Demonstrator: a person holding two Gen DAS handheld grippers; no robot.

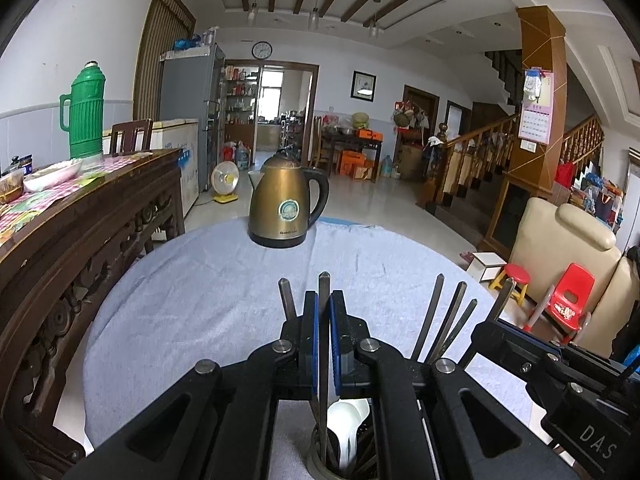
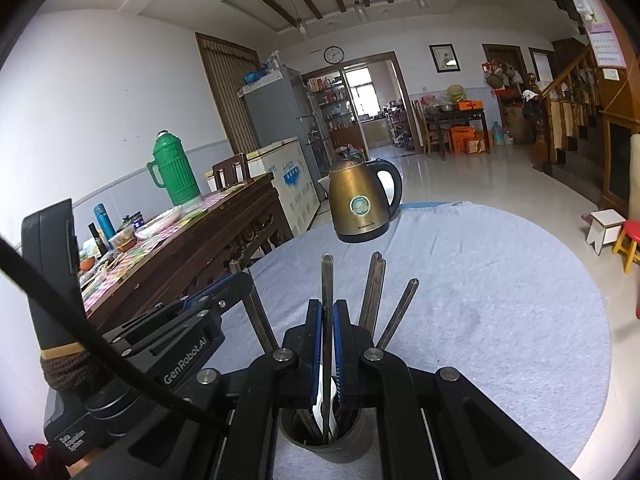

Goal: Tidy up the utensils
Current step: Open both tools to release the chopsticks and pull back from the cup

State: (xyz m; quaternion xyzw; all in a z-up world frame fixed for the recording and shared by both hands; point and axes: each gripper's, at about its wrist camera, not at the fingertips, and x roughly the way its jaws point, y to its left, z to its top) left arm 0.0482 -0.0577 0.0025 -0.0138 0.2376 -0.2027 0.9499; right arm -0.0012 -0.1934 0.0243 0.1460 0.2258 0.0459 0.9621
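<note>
Round table w/ pale blue cloth (image 2: 500, 300) is the work surface; the cloth likely damps sliding of items set on it. Bronze kettle (image 1: 283, 204) stands upright at the far edge, well apart from the work zone, so it does not obstruct either tool.

Utensil holder (image 2: 324, 436), a dark cylindrical cup, stands upright on the cloth directly below both tools. It keeps the metal chopsticks vertical, tips down, tops fanned above the rim, w/ white spoons (image 1: 346, 420) inside.

Left gripper (image 1: 324, 312): jaws nearly closed, blue pads clamped on one chopstick (image 1: 323, 292) approx. mid-shaft. Its lower end is inside the holder, so grip height leaves room to lower or lift.

Right gripper (image 2: 327, 320): jaws likewise nearly closed, pinching a second chopstick (image 2: 327, 280) whose lower end also sits in the holder. Left unit is just beside it.

Remaining chopsticks (image 2: 376, 292) lean free against the rim, untouched.

Judgement: both sticks are at the insert/extract stage. Risk: a tilted shaft levers the cup over.
</note>
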